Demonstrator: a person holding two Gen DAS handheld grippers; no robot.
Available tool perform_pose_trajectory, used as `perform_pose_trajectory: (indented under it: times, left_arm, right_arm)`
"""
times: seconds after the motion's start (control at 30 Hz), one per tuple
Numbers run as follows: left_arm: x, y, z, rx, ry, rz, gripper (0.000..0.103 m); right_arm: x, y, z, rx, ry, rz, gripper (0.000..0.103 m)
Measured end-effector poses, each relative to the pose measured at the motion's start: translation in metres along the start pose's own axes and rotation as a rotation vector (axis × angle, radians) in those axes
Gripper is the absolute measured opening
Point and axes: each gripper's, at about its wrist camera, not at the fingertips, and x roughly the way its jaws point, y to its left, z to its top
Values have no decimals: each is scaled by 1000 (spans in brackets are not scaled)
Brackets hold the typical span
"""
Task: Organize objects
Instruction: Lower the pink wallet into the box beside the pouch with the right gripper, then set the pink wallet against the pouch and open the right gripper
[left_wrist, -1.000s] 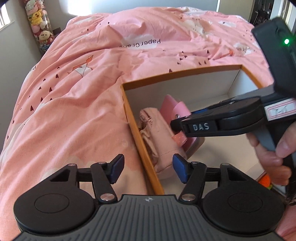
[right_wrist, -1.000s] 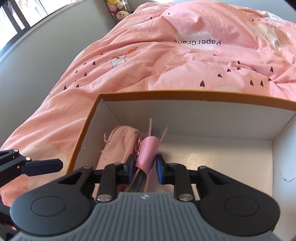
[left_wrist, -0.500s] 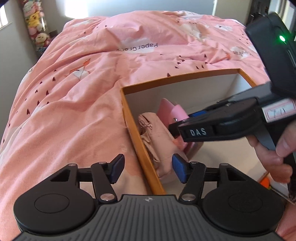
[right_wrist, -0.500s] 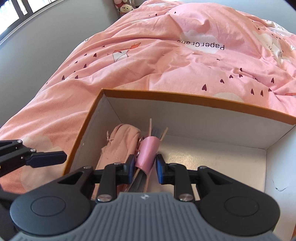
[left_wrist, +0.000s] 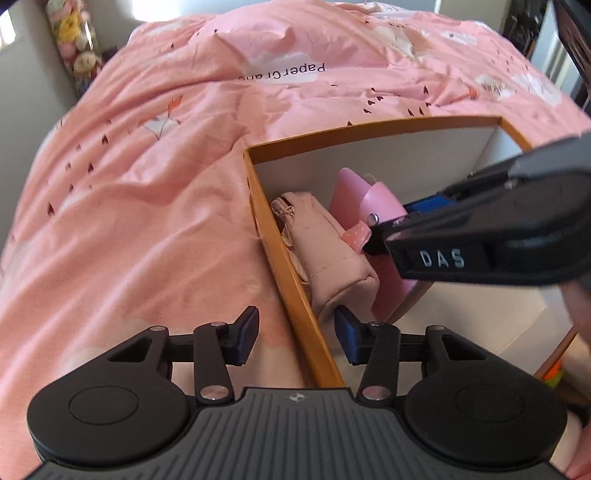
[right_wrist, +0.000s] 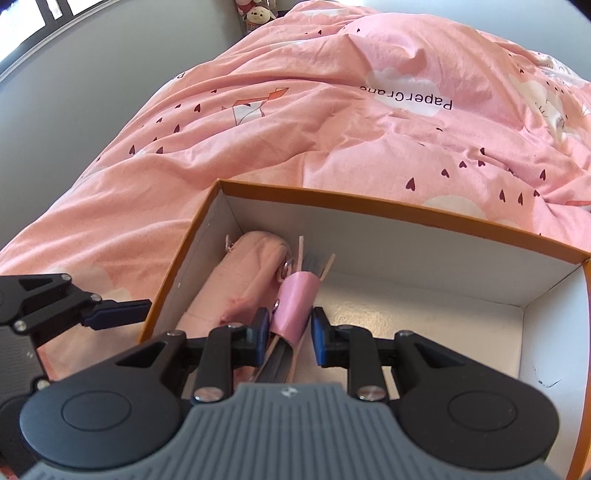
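An orange-rimmed cardboard box (left_wrist: 273, 236) (right_wrist: 369, 201) with white inner walls sits on the bed. A pale pink zip pouch (left_wrist: 325, 254) (right_wrist: 236, 280) lies along its left wall. A pink notebook with a strap (left_wrist: 354, 199) (right_wrist: 295, 299) stands on edge beside the pouch. My right gripper (right_wrist: 287, 328) is inside the box with its jaws parted a little on either side of the notebook; small gaps show. My left gripper (left_wrist: 295, 332) is open and empty, straddling the box's left wall near its front corner.
A pink duvet (left_wrist: 147, 184) (right_wrist: 332, 110) printed with hearts and "PaperCrane" covers the bed. Plush toys (left_wrist: 74, 48) stand at the far corner by the wall. The right part of the box floor (right_wrist: 424, 325) holds nothing.
My right gripper's jaws have opened slightly off the notebook, which now stands in the box beside the pouch. Both cameras have risen a little.
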Motion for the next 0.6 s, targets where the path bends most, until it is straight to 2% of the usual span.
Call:
perform_pose_trajectory:
  times: [0.07, 0.2, 0.27, 0.37, 0.6]
  left_arm:
    - [1, 4, 0, -23, 2, -11, 56]
    - [2, 3, -2, -18, 5, -12, 56]
    - [3, 3, -3, -20, 10, -11, 55]
    - [4, 5, -4, -23, 14, -10, 54]
    - [4, 6, -6, -21, 14, -24, 50]
  right_arm:
    - [4, 3, 0, -24, 3, -32, 26]
    - [18, 11, 0, -108, 18, -173, 26]
    - [26, 12, 1, -125, 36, -190, 26]
    - [32, 13, 2, -118, 56, -163, 26]
    - [26, 10, 7, -61, 54, -23, 30]
